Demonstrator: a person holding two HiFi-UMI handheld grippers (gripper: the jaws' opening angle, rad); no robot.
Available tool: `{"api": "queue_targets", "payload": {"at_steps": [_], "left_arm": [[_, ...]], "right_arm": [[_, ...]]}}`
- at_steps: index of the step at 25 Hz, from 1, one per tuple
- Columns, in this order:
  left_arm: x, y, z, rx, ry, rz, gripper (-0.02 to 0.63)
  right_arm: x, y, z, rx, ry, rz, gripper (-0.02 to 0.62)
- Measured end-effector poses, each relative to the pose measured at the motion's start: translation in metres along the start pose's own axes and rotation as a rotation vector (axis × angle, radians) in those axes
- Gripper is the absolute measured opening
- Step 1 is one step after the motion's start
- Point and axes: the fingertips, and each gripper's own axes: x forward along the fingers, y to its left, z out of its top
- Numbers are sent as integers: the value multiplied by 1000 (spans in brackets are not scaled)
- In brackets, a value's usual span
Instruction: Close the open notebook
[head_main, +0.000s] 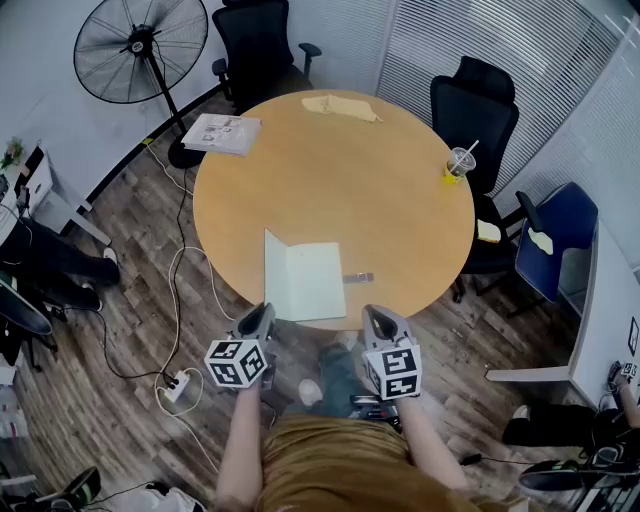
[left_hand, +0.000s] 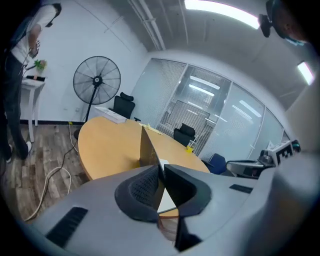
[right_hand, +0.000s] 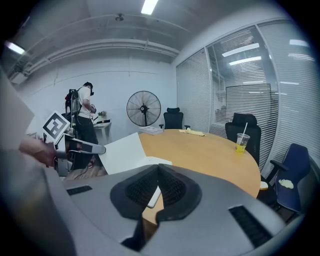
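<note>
The notebook (head_main: 318, 281) lies open near the front edge of the round wooden table (head_main: 400, 200). Its right page is flat, while its left cover (head_main: 273, 272) stands raised on edge. My left gripper (head_main: 262, 312) sits at the cover's near corner. In the left gripper view, the cover (left_hand: 148, 146) runs edge-on into the jaws of the left gripper (left_hand: 161, 170), which are shut on it. The right gripper view shows the lifted cover (right_hand: 122, 152) with the left gripper (right_hand: 100, 149) at its side. My right gripper (head_main: 372, 312) (right_hand: 157, 172) hangs shut at the table edge, holding nothing.
A small dark pen-like item (head_main: 357, 277) lies just right of the notebook. Farther back are a drink cup with a straw (head_main: 459, 163), a stack of papers (head_main: 222, 133) and a yellow cloth (head_main: 340, 106). Chairs ring the table. A fan (head_main: 140, 50) and floor cables (head_main: 180, 383) are at the left.
</note>
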Motion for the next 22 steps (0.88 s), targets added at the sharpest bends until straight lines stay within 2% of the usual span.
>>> {"api": "queue_targets", "payload": {"at_steps": [3,8,22], "left_arm": [[3,-6,0,53,5,-4,55],[5,-11,0,52,2,-22,57],[13,-29,0,117,31,-61,66]], "right_arm": [[3,-1,1,-5,-2,6,11],[3,-3,2,-7,-2,14,11],[2,-5,3,-11,1,19,11]]}}
